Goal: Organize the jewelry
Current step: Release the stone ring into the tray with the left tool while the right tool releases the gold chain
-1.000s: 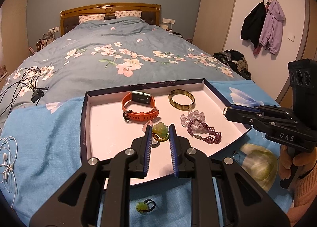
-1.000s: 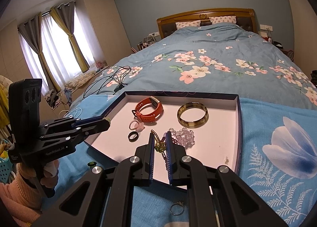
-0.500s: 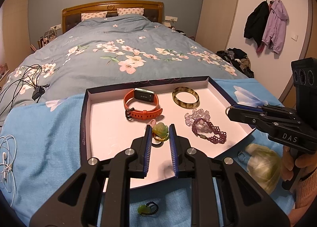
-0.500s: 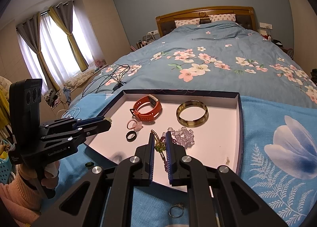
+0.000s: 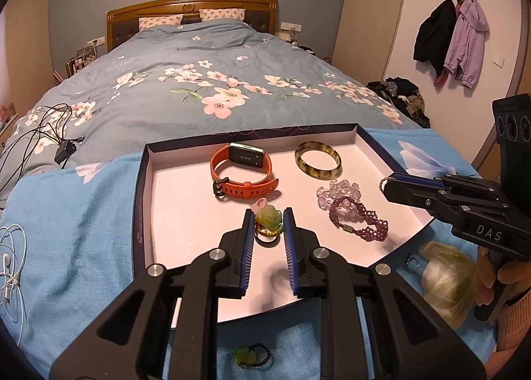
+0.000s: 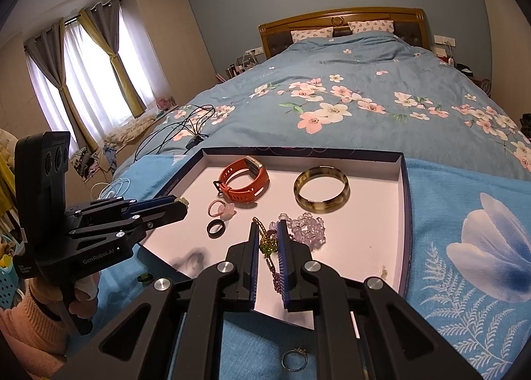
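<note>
In the left wrist view, my left gripper (image 5: 268, 213) is shut on a green rose ring (image 5: 268, 220) and holds it just above the white floor of the dark-rimmed tray (image 5: 139, 214). In the right wrist view, my right gripper (image 6: 268, 225) is shut on a small green and gold beaded ring (image 6: 268, 244) over the tray's near edge. Lying in the tray are an orange watch (image 5: 244, 174), an amber bangle (image 5: 318, 164), a clear crystal bracelet (image 5: 338, 190), a purple beaded bracelet (image 5: 360, 222), a pink ring (image 6: 220, 209) and a black ring (image 6: 216, 228).
The tray sits on a light blue cloth (image 5: 83, 234) at the foot of a floral bed. Loose on the cloth are a green ring with a black band (image 5: 250, 355) and a silver ring (image 6: 293, 360). White earphones (image 5: 10, 267) and black cables (image 5: 43, 127) lie to the left.
Both grippers keep their holds and stay almost still. The left wrist view has drifted only slightly over the tray.
</note>
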